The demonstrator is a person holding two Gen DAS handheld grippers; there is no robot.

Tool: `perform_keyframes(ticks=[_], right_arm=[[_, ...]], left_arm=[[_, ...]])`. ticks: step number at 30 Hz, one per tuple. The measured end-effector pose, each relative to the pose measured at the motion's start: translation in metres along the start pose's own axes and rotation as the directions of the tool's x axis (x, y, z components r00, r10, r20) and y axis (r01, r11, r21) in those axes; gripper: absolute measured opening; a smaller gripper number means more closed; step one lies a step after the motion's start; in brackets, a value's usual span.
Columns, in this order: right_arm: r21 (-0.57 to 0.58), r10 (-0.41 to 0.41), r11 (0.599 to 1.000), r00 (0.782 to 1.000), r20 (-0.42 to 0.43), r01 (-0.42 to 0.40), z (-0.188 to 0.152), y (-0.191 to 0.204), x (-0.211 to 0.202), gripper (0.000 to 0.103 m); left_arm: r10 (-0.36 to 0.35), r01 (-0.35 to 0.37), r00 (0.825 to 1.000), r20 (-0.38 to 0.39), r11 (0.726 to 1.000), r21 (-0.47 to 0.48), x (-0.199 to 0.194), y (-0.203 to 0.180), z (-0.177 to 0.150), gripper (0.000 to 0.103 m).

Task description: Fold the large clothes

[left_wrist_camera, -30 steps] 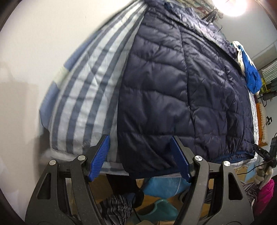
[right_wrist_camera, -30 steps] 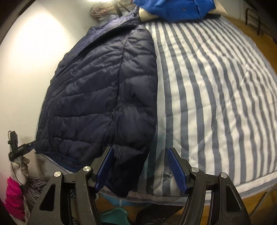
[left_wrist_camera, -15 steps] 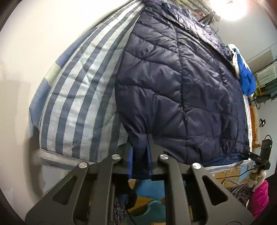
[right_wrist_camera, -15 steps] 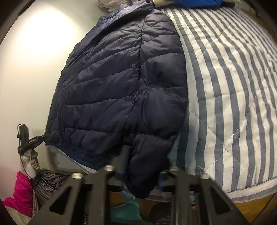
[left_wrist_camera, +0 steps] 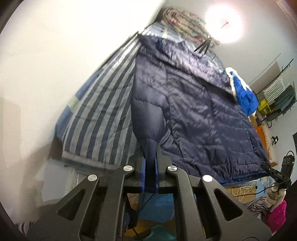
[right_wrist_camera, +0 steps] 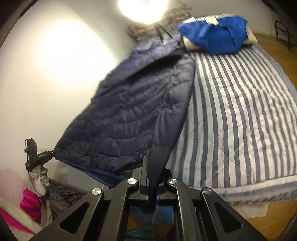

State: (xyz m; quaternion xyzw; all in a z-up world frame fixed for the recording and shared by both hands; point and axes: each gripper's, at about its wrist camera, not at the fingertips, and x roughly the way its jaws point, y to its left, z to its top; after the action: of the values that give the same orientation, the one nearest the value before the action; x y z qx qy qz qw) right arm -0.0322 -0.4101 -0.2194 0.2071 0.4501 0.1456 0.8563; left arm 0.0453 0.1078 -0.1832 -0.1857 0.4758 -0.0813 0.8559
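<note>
Both grippers, spread wide a second ago, are now pressing together on the jacket's near end, and the cloth they hold is rising off the bed and pulling taut.

In the left wrist view the left gripper [left_wrist_camera: 150, 166] is pinching a narrow cuff of navy quilted cloth between its blue pads, and the sleeve is stretching up and away from the jaws in a tight cone. In the right wrist view the right gripper [right_wrist_camera: 152, 185] is clamping a similar dark fold, which is hanging down through the jaws and running up to the jacket's near right edge.

Beyond the grippers the jacket [left_wrist_camera: 194, 111] is lying lengthwise on the striped quilt [right_wrist_camera: 241, 115], its hem at the near end of the bed and its collar at the far end. It is covering the side of the bed nearest the white wall in the right wrist view, leaving bare stripes to its right. A black clip [right_wrist_camera: 37, 155] is sitting at the hem's near left corner, though whether it is gripping the cloth is unclear.

At the far end a blue garment [right_wrist_camera: 217, 37] is resting on a pale pillow, just beside the collar. A bright lamp [right_wrist_camera: 143, 9] is glaring above a blurred patterned bundle against the wall.
</note>
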Motion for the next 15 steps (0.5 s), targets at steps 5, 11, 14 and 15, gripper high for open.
perform_keyframes(ticks=[5, 11, 14, 15], right_arm=[[-0.026, 0.044, 0.999, 0.998, 0.040, -0.043, -0.013, 0.019, -0.040, 0.002], [-0.057, 0.071, 0.996, 0.996, 0.058, -0.068, -0.011, 0.030, -0.046, 0.002], [-0.038, 0.074, 0.997, 0.996, 0.040, -0.072, -0.011, 0.027, -0.035, 0.001], [-0.044, 0.078, 0.996, 0.996, 0.042, -0.076, -0.011, 0.030, -0.036, 0.001]], left_arm=[[-0.027, 0.029, 0.997, 0.068, 0.999, -0.027, -0.054, -0.009, -0.002, 0.005], [-0.022, 0.026, 0.993, 0.119, 0.999, -0.034, -0.077, -0.007, 0.014, 0.005], [-0.058, 0.063, 0.993, 0.098, 0.997, -0.046, -0.064, -0.009, 0.019, 0.005], [-0.068, 0.072, 0.993, 0.096, 0.997, -0.040, -0.065, -0.011, 0.014, 0.005]])
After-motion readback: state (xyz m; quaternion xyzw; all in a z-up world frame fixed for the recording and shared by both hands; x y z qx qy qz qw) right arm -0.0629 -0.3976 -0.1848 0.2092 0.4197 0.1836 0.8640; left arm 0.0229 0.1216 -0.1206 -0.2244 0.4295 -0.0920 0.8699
